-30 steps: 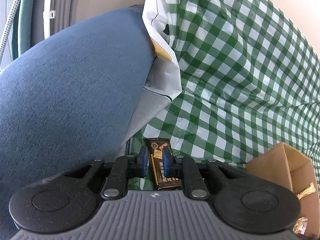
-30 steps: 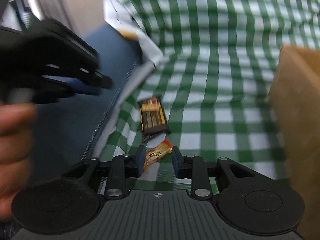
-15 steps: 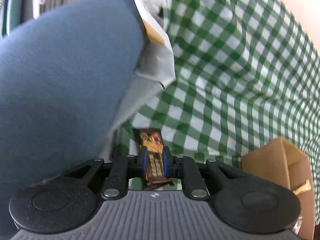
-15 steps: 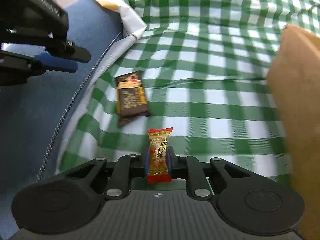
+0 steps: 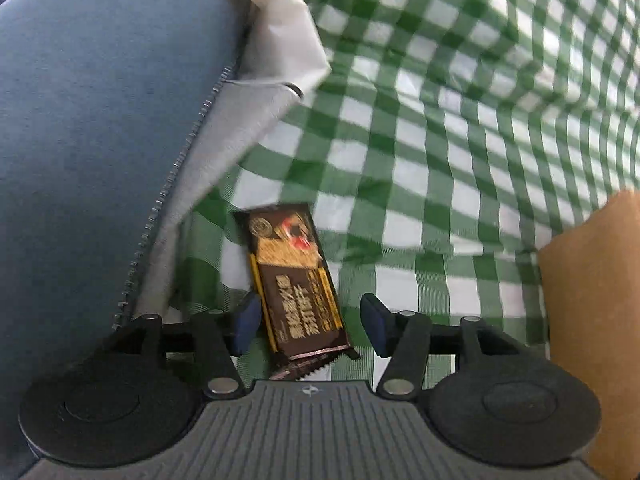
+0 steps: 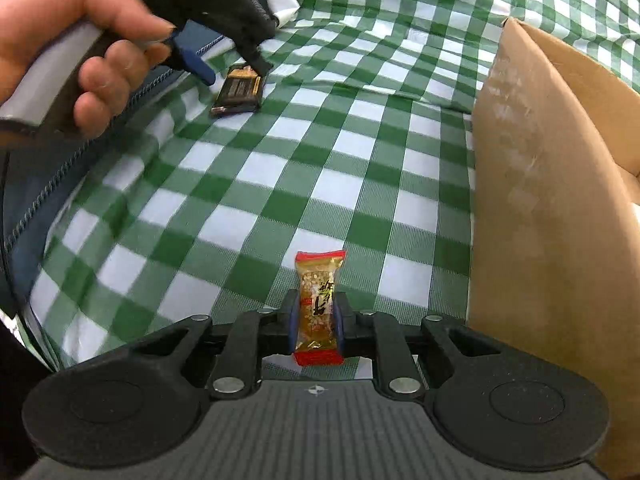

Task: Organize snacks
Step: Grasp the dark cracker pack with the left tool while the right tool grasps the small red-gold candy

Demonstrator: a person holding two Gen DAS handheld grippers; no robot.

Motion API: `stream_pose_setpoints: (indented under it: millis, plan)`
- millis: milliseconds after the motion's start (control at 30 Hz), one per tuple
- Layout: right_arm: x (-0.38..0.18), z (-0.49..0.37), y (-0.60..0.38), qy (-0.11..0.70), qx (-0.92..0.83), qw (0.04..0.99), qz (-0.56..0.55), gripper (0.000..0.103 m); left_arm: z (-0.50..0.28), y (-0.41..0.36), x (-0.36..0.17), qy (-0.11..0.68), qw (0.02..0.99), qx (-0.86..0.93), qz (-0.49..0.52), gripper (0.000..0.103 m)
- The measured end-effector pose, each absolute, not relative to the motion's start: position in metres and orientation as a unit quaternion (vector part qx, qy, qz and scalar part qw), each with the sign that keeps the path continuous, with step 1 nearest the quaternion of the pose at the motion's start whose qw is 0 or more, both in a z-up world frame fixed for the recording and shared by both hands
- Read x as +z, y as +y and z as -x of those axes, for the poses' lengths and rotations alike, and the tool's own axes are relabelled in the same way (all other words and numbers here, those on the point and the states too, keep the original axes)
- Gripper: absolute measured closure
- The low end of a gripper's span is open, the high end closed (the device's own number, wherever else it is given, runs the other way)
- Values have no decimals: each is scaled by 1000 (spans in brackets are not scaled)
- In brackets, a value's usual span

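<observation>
The left tongs now stand wide open around the dark chocolate bar, which lies flat on the checked cloth; half a second ago their blue pads were pinched tight on that same bar. So the bar has been let go or lost, and it probably needs gripping again before it can go in the box. The left pad sits just beside the bar's edge; the right pad is clear of it.

The right tongs are closed narrowly on a small candy, held upright between the pads, as half a second ago. The cardboard box rises just to the right of these tongs, so this candy looks close to being dropped in.

The bar is a long, flat rectangle in glossy dark brown foil with gold print and crimped ends. The candy is a short pillow shape in clear, crinkly wrap with red ends and a grainy golden filling. The cloth is smooth green-and-white plastic, gently wrinkled. The box is plain matte brown card. To the left of the left tongs bulges a blue fabric cushion with a zip.
</observation>
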State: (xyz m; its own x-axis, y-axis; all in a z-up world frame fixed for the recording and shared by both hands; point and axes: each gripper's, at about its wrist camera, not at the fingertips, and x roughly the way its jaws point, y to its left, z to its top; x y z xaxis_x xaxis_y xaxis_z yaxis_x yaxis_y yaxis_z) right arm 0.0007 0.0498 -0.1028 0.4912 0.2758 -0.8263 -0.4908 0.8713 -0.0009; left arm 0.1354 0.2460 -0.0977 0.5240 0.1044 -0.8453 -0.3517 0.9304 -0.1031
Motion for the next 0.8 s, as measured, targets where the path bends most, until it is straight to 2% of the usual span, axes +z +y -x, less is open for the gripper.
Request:
stream_pose_setpoints:
  millis: [67,200,233,633,800]
  plan:
    - [-104,-5,52,450,224,857,118,82,-137,237,-100,471,867,129,98,43]
    - [-105,-2,50,440,231,859,122,83,-137,230,-103,480,865,137,51,58]
    - [-105,-2,50,439,232,859,123,84,-134,231,-100,476,866,142,51,59]
    - [-89,13,44,437,244,859,105,85,-63,215,-52,445,884,103,101,61]
    - [-95,16,34,453,233,856,89,85,-34,187,-62,491,856,75,141,61]
